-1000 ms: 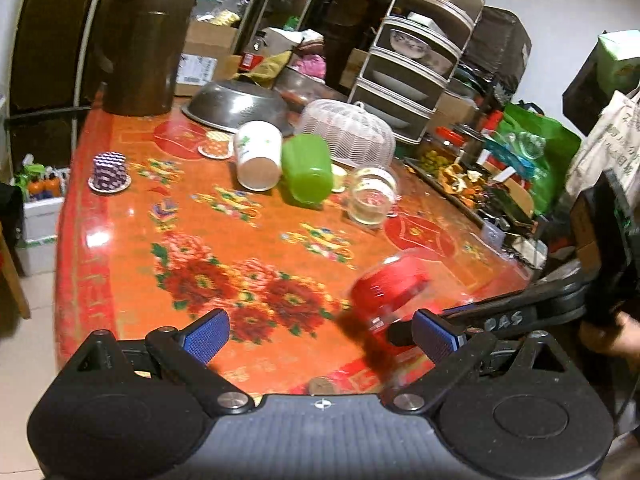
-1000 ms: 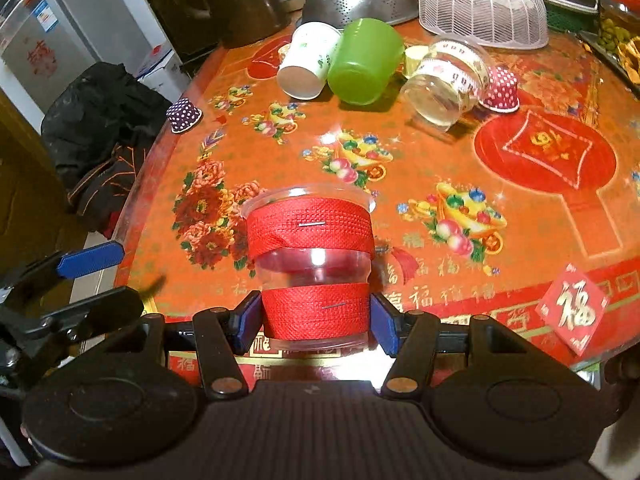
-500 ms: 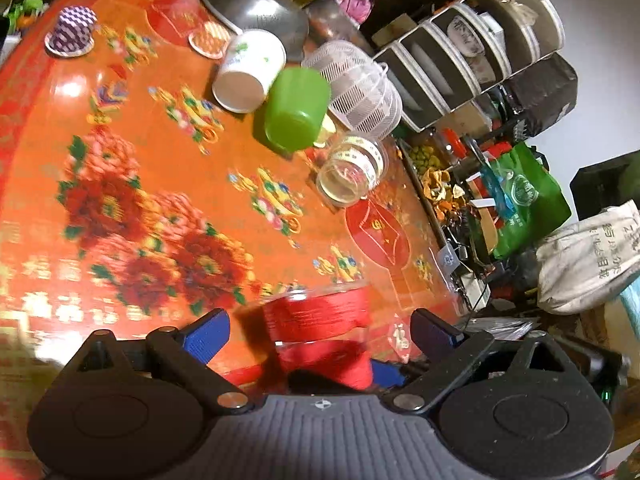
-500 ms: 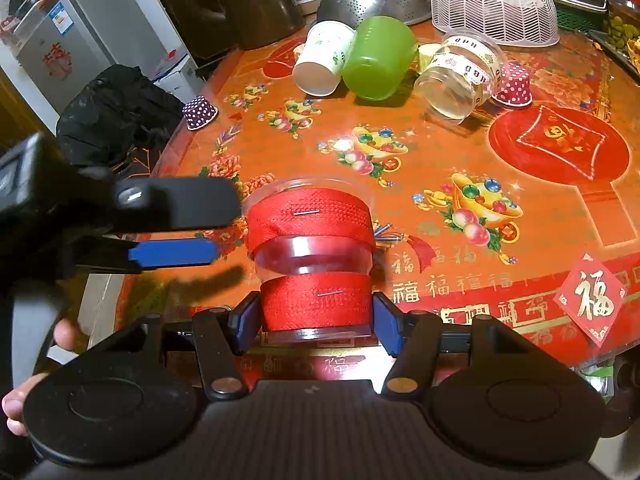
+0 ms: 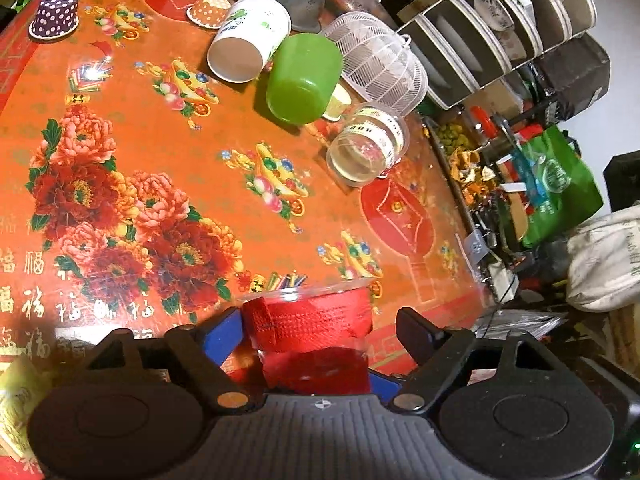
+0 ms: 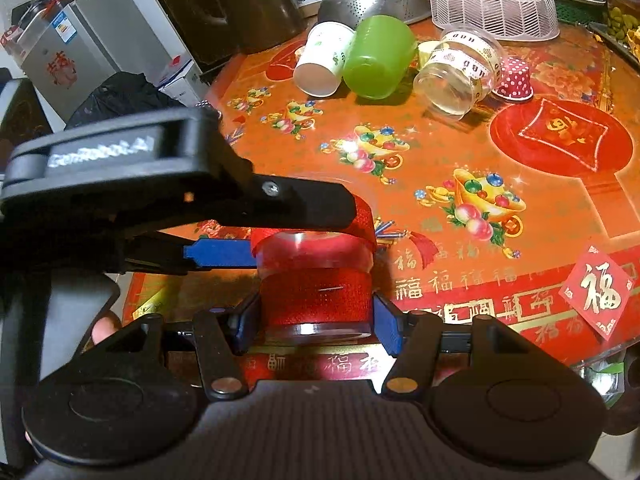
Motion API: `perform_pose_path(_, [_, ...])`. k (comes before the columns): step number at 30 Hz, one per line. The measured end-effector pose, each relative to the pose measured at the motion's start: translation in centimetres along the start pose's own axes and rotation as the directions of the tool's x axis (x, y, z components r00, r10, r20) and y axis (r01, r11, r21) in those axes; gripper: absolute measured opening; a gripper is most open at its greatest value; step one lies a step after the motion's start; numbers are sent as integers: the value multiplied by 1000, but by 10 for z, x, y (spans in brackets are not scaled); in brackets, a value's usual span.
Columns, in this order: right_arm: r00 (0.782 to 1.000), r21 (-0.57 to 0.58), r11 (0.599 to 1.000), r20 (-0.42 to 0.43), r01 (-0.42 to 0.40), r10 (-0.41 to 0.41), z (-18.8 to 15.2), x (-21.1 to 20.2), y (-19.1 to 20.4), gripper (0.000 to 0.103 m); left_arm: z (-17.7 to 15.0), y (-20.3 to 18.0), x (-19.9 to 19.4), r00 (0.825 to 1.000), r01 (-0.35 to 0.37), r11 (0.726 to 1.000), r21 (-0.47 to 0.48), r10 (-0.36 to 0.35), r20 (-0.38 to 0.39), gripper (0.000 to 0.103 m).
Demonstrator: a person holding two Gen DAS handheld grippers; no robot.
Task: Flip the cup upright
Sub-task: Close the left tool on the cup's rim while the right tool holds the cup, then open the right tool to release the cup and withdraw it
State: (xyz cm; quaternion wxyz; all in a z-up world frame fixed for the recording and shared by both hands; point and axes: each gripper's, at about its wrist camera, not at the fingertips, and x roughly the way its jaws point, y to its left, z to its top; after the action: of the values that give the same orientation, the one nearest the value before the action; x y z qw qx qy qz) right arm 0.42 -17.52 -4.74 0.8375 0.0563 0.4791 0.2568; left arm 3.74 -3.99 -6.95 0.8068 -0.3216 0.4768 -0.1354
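Your right tongs are clamped on the red-banded cup upright at the tabletop edge w/ left tongs apart round its rim.

Cluttered home dining table, dish rack, fridge

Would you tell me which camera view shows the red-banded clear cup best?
The right wrist view: the red-banded clear cup shows nearly whole, both bands and base, though its upper band is partly hidden. The left wrist view shows its rim and upper band, the lower part blurred.
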Motion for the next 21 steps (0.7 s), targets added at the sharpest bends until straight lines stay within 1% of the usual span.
perform_pose_path(3, [1000, 1, 1000, -1, -1, 1, 0, 1, 0, 61, 0, 0, 2, 1000, -12, 1000, 11, 12, -6, 83])
perform_pose_path(4, [1000, 1, 1000, 0, -2, 2, -1, 0, 0, 61, 0, -1, 2, 1000, -19, 1000, 16, 19, -7, 80])
perform_pose_path(5, [1000, 1, 1000, -1, -2, 2, -1, 1, 0, 61, 0, -1, 3, 1000, -26, 999, 23, 26, -10, 74])
perform_pose_path(6, [1000, 3, 1000, -1, -3, 3, -1, 1, 0, 61, 0, -2, 4, 999, -32, 999, 31, 33, -14, 72])
perform_pose_path(12, [1000, 6, 1000, -3, -2, 2, -1, 0, 1, 61, 2, -3, 5, 999, -38, 998, 48, 39, -20, 72])
perform_pose_path(17, [1000, 3, 1000, -5, -2, 3, -1, 0, 1, 61, 2, -2, 4, 999, -37, 997, 62, 39, -22, 69])
perform_pose_path(18, [1000, 0, 1000, -6, 0, 0, -1, 0, 1, 65, 2, -2, 4, 999, -41, 997, 61, 42, -20, 69])
perform_pose_path(19, [1000, -6, 1000, -9, 7, -7, -1, 0, 2, 74, 2, -2, 3, 999, -39, 997, 61, 40, -16, 69])
perform_pose_path(20, [1000, -14, 1000, -8, 21, -22, -2, 0, 3, 78, 2, -2, 2, 999, -35, 997, 65, 36, -14, 69])
perform_pose_path(21, [1000, -20, 999, -1, 32, -32, -3, -2, 4, 86, 1, -2, 1, 999, -32, 997, 70, 33, -10, 69])
